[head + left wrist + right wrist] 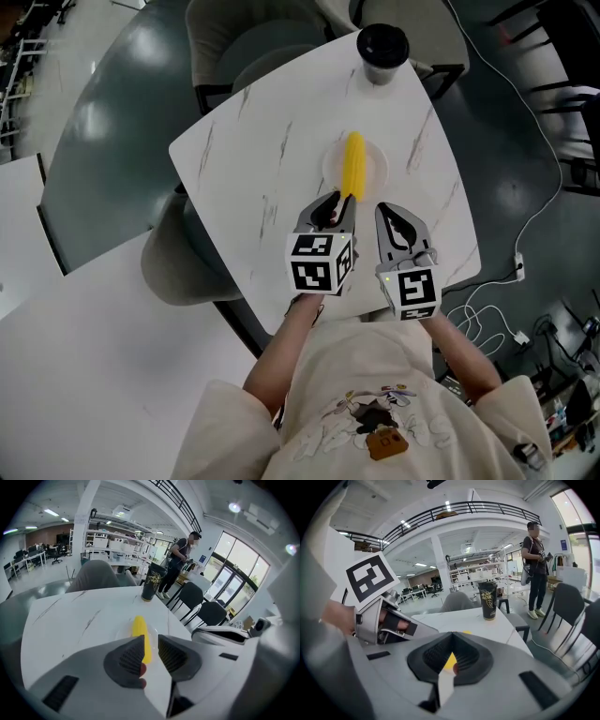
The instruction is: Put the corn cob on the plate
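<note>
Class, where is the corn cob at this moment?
In the head view the corn cob lies on the white plate in the middle of the table, just beyond the left gripper and nearer than the black cup at the far corner.

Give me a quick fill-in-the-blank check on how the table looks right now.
1. The corn cob lies on the ____.
2. At the far corner of the white table stands a black ____.
3. The left gripper has its jaws apart, with ____ between them.
Missing words: plate; cup; nothing.
</note>
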`<state>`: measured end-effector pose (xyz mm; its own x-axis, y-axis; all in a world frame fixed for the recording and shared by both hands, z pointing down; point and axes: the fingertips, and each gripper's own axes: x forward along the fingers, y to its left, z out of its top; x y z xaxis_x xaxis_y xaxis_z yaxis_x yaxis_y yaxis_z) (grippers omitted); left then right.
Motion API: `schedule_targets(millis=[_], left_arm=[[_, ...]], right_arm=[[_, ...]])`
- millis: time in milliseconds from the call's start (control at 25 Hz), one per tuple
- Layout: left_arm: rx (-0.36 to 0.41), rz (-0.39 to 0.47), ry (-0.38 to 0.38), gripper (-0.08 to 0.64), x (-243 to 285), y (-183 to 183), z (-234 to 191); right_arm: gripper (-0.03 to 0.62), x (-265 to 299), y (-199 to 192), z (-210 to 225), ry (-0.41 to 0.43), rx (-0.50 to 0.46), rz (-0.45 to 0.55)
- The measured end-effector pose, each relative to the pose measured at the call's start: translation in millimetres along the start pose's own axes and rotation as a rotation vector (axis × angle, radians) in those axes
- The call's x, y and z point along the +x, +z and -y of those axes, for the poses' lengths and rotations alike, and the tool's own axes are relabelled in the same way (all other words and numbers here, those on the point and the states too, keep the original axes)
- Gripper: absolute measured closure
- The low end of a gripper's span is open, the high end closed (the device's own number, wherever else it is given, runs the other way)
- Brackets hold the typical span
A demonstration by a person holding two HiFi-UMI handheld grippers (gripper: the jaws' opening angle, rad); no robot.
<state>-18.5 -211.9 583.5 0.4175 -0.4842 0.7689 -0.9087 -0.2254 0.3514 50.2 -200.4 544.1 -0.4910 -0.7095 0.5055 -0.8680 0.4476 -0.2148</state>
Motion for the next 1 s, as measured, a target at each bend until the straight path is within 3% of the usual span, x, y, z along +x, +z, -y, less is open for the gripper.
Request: schedule_targets(millis=[280, 680, 1000], left_arm=[[0.004, 0.041, -0.004, 0.550, -47, -27, -1], [0.059, 0.157, -0.032, 0.552, -131, -61, 13], [0.059, 0.253, -0.068, 0.552, -203, -94, 24]], right_arm=[[0.588, -22, 2, -33, -0.006, -0.079, 0.019], [0.588, -78, 7, -87, -0.027, -0.092, 0.057], [0.588, -128, 11, -143, -0.034, -0.126, 0.105]])
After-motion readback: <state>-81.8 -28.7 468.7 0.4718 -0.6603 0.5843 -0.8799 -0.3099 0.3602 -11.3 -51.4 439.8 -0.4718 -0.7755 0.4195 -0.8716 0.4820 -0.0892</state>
